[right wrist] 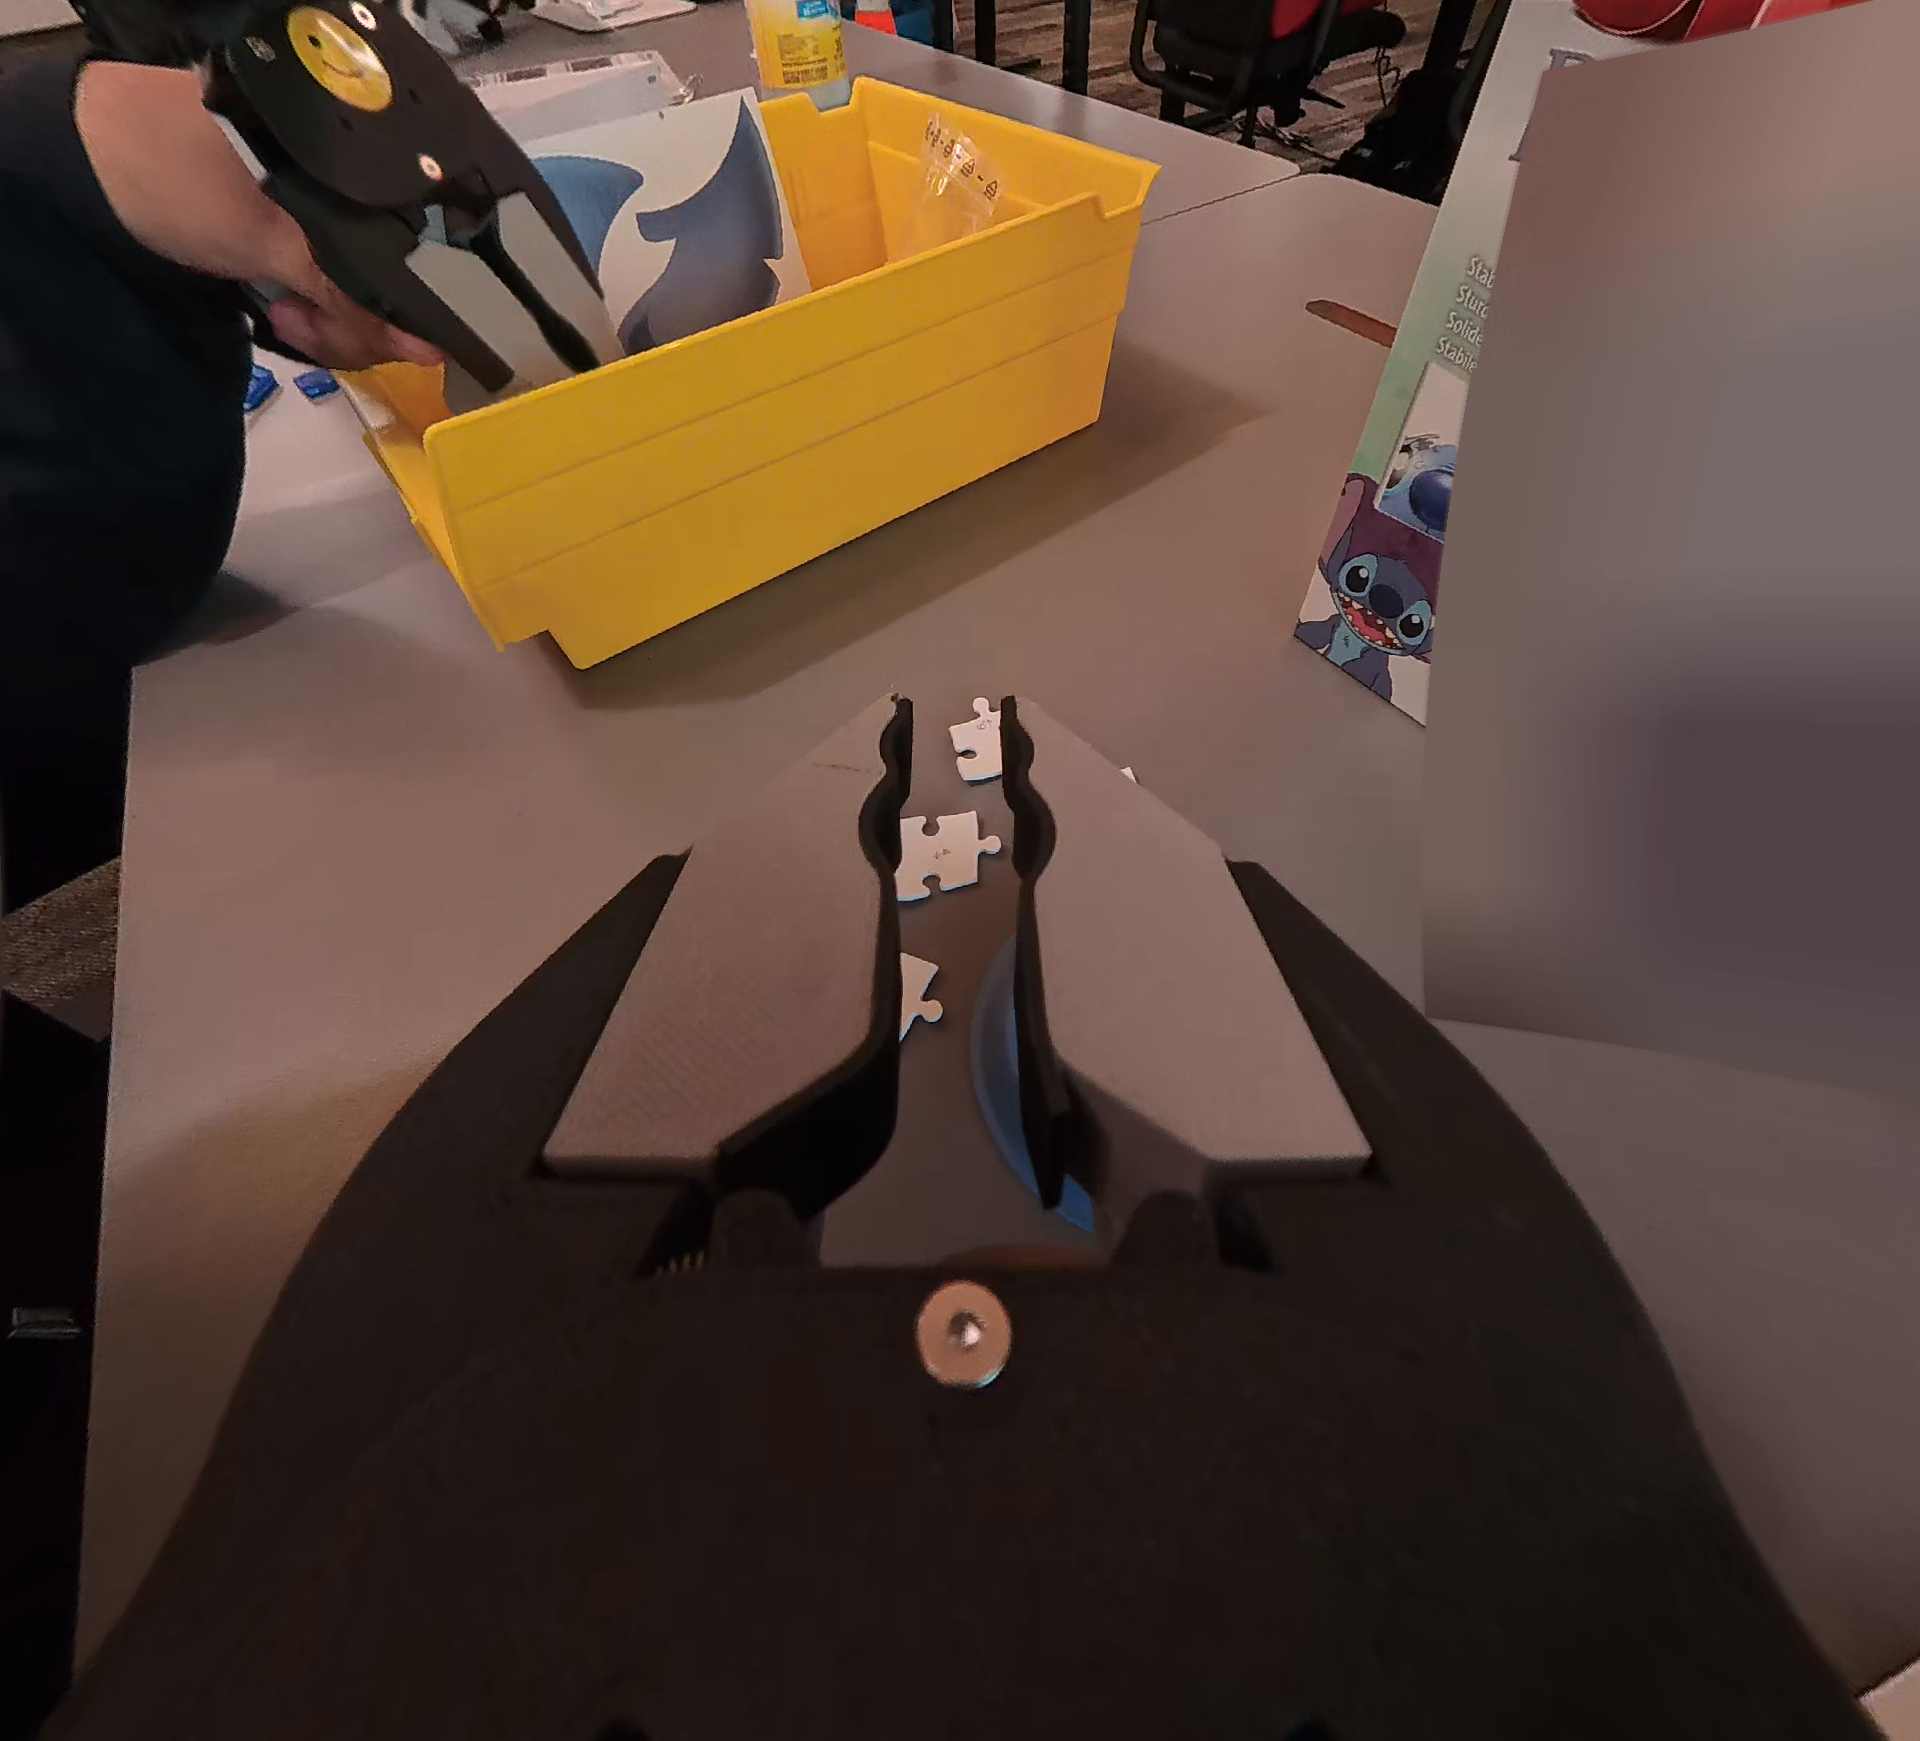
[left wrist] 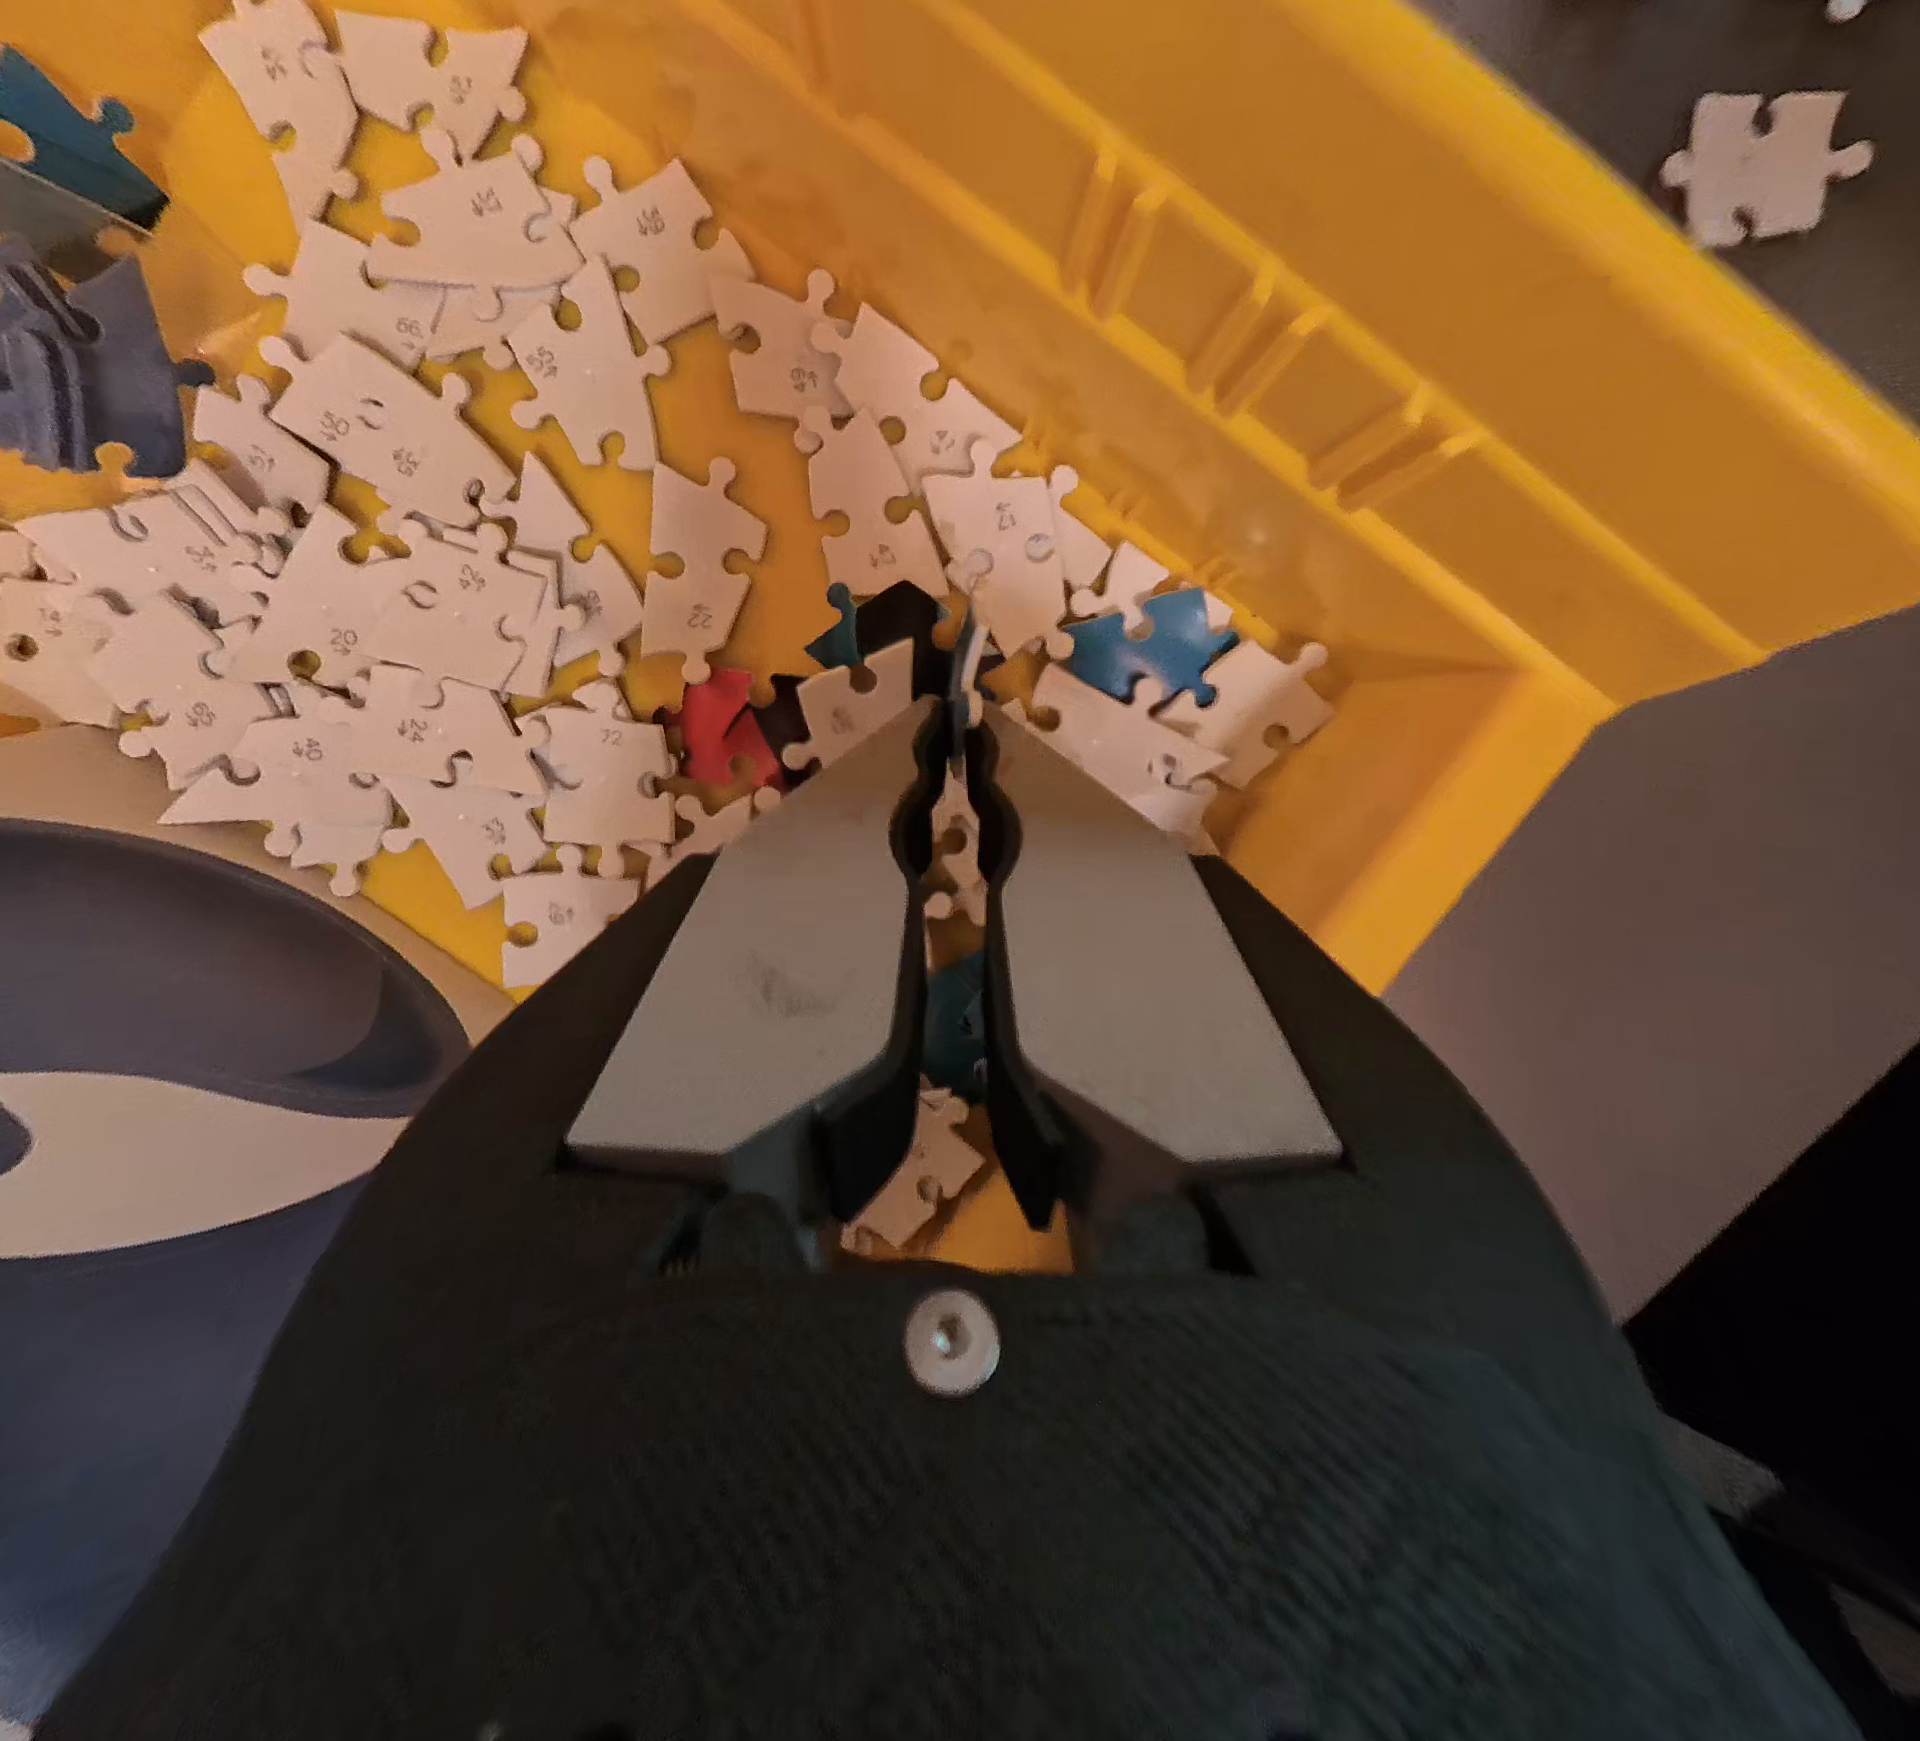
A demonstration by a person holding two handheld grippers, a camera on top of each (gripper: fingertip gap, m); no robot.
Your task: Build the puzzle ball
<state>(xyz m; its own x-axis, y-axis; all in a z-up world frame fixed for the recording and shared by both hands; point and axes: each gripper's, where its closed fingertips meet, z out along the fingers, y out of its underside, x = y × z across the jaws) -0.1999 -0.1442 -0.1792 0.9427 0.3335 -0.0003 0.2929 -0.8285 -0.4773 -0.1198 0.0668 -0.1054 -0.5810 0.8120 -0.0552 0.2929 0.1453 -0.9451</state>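
Judging by the heap, this build has hardly begun: dozens of loose puzzle pieces point(left wrist: 582, 486) lie mostly white back up across the centre and left of the left wrist view, inside the yellow bin point(left wrist: 1195, 257), with a few blue and red ones among them. No assembled curve of a ball shows anywhere. A handful of pieces have been taken out onto the grey table point(right wrist: 343, 860); several white ones point(right wrist: 948, 850) lie at mid-frame in the right wrist view, seen between the right gripper's fingers.

Down in the bin's lower right corner, the left gripper point(left wrist: 961, 704) has its jaws together on a single puzzle piece point(left wrist: 968, 652), held edge-on at the very tips. From the right wrist view that gripper sits at upper left, tipped steeply downward into the bin's near end, a hand wrapped around its body.

Hovering low over the table at centre frame, the right gripper point(right wrist: 956, 715) has its jaws a little apart and carries nothing. A printed puzzle box point(right wrist: 1392, 486) stands at the right edge.
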